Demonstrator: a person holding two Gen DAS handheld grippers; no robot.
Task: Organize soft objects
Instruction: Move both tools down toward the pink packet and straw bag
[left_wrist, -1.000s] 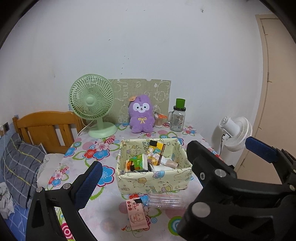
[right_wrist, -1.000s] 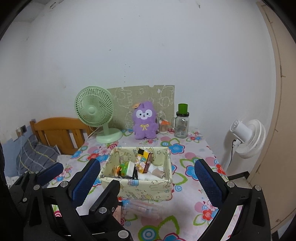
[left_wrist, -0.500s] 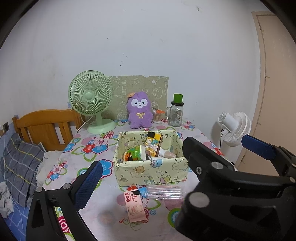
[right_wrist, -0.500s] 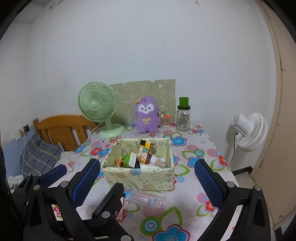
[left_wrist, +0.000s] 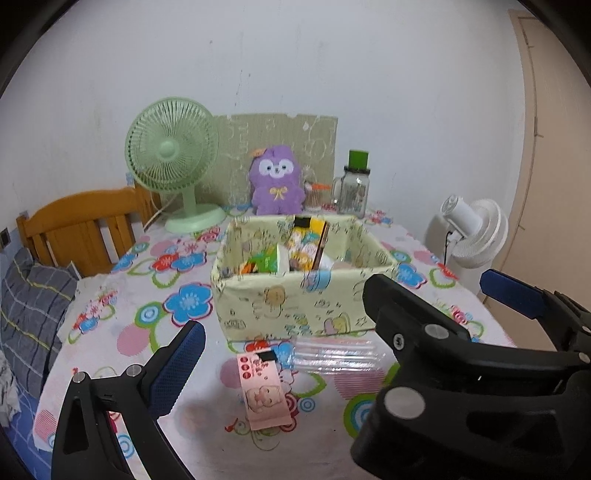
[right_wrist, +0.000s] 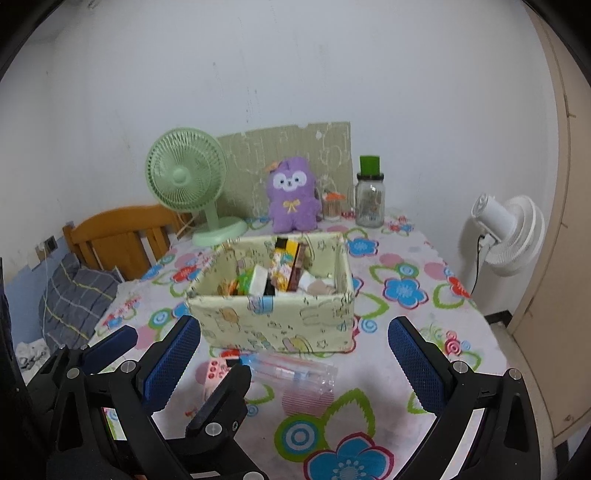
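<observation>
A purple plush toy (left_wrist: 276, 181) (right_wrist: 293, 195) sits upright at the back of the flowered table against a green board. A pale green fabric box (left_wrist: 295, 291) (right_wrist: 275, 308) holding packets stands mid-table. In front of it lie a pink packet (left_wrist: 263, 390) (right_wrist: 216, 373) and a clear plastic pack (left_wrist: 338, 355) (right_wrist: 291, 371). My left gripper (left_wrist: 288, 373) is open and empty over the near table, above the pink packet. My right gripper (right_wrist: 293, 363) is open and empty, just before the box; its dark frame (left_wrist: 461, 369) fills the right of the left wrist view.
A green desk fan (left_wrist: 173, 162) (right_wrist: 188, 177) and a glass jar with a green lid (left_wrist: 354, 188) (right_wrist: 370, 199) stand at the back. A white floor fan (right_wrist: 509, 232) stands right of the table, a wooden bed frame (left_wrist: 81, 225) left.
Both grippers have dropped lower and moved nearer the table; the box now looms larger and I see it more from the side. Both stay open and empty.
</observation>
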